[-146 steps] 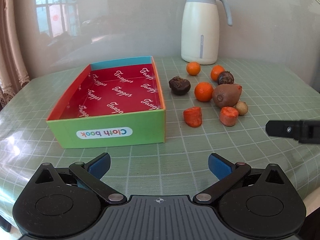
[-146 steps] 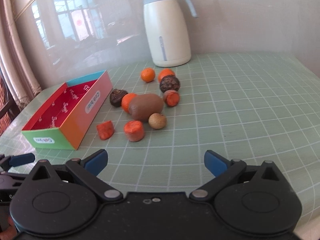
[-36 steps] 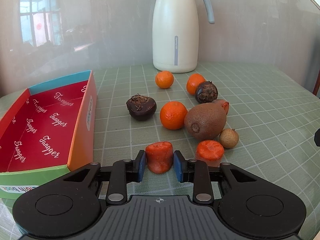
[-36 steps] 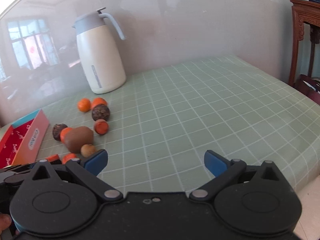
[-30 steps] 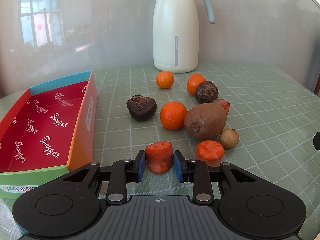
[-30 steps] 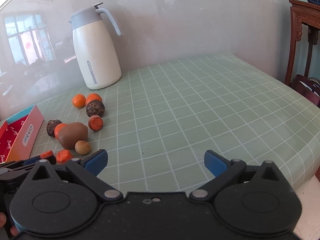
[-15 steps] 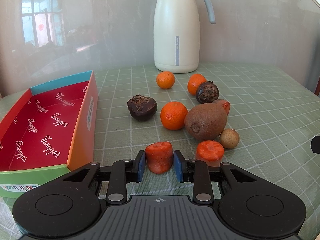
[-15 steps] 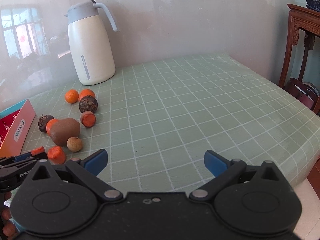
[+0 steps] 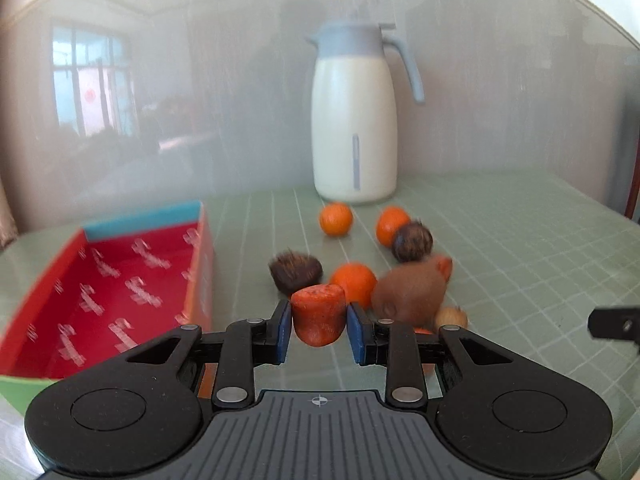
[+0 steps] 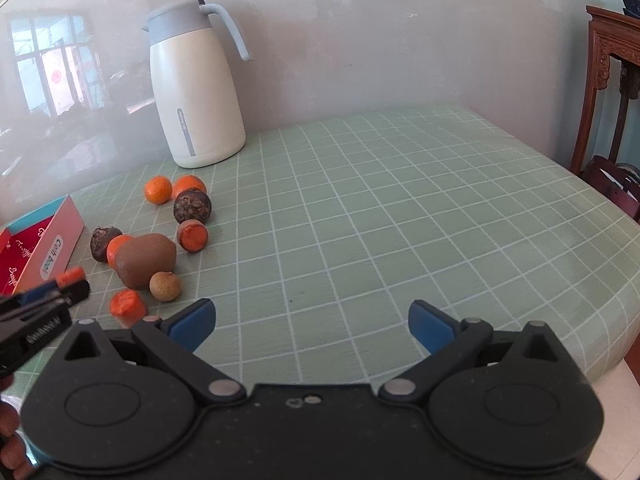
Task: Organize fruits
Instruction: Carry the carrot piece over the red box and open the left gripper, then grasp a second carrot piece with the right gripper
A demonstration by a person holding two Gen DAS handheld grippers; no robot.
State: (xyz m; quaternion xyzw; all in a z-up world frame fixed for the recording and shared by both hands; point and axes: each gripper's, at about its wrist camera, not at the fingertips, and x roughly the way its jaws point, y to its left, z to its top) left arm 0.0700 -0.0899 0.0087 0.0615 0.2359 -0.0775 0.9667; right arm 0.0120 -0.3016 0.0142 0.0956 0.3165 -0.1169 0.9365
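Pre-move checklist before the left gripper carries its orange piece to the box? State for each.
1. Left gripper shut on the orange piece: ok.
2. Piece seated squarely between the pads: ok, both sides touch.
3. Piece clear of the table: cannot tell, the view is blurred.
4. Box open, red floor bare: ok.
5. Box wall between gripper and floor needs clearing: cannot tell.
6. Right gripper open, holding nothing, off the path: ok.

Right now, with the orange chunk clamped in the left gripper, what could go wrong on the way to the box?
The orange chunk is held only by its sides in the left gripper, so it might slip. The box has a raised near wall; a low carry could clip it. The kiwi sits close by and could get nudged.
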